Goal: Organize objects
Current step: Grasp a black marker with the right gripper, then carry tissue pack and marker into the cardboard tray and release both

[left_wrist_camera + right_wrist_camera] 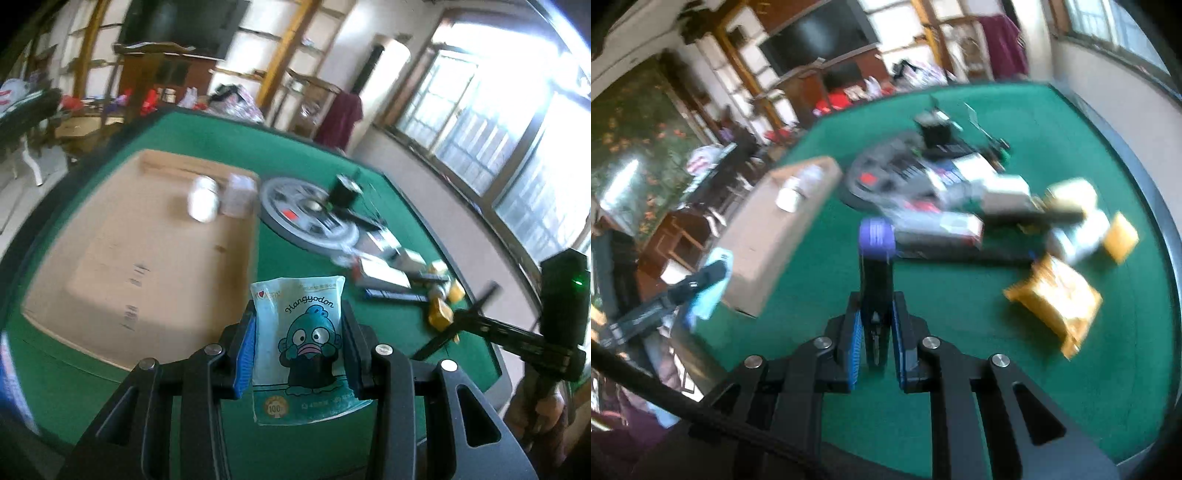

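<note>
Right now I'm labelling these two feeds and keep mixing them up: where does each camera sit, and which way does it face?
Left wrist: sits on the left gripper, looking down over the green table and cardboard box; its pads grip a blue cartoon packet, with the other gripper at its right edge.
Right wrist: sits on the right gripper, facing the clutter pile; its pads grip a dark purple-capped object.
Shared: table, box, grey round disc, yellow packets.

Daylight is blowing out the windows [517, 122] at upper right; motion blur is smearing both views, fisheye edges bending, corners darkening.
</note>
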{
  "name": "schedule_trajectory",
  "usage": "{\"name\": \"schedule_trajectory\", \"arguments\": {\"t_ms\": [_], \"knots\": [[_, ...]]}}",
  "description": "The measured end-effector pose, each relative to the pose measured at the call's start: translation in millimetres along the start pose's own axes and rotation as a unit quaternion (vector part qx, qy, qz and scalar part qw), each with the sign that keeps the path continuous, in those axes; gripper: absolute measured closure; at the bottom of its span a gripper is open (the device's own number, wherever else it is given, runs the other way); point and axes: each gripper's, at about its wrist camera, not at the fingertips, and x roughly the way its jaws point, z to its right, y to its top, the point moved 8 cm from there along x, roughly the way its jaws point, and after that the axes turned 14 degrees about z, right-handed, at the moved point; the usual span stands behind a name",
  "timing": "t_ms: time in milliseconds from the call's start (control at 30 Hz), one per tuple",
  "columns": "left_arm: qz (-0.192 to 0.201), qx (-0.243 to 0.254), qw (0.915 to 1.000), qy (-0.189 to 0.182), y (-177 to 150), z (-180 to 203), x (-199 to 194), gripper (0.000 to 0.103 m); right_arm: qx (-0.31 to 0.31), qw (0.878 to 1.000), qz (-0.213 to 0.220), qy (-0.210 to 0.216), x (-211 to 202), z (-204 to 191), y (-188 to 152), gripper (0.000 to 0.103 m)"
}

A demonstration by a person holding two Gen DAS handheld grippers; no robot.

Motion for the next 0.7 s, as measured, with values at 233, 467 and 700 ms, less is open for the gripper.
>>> {"name": "schedule_trajectory", "arguments": {"t_ms": [233,467,700], "knots": [[0.036,0.021,0.9975,0.058,42,-59,-5,0.068,-0.049,0.997,0.014,0.059,11,-62,32,0.091],[0.026,0.04,0.9939,0.1,75,-109,31,0.068,-0.06,0.991,-0.044,0.109,3,-23,9,0.091],[-0.011,0.035,0.9921,0.12,92,-141,82,0.068,-0.026,0.987,-0.105,0.116,106,-65,15,0.091]]}}
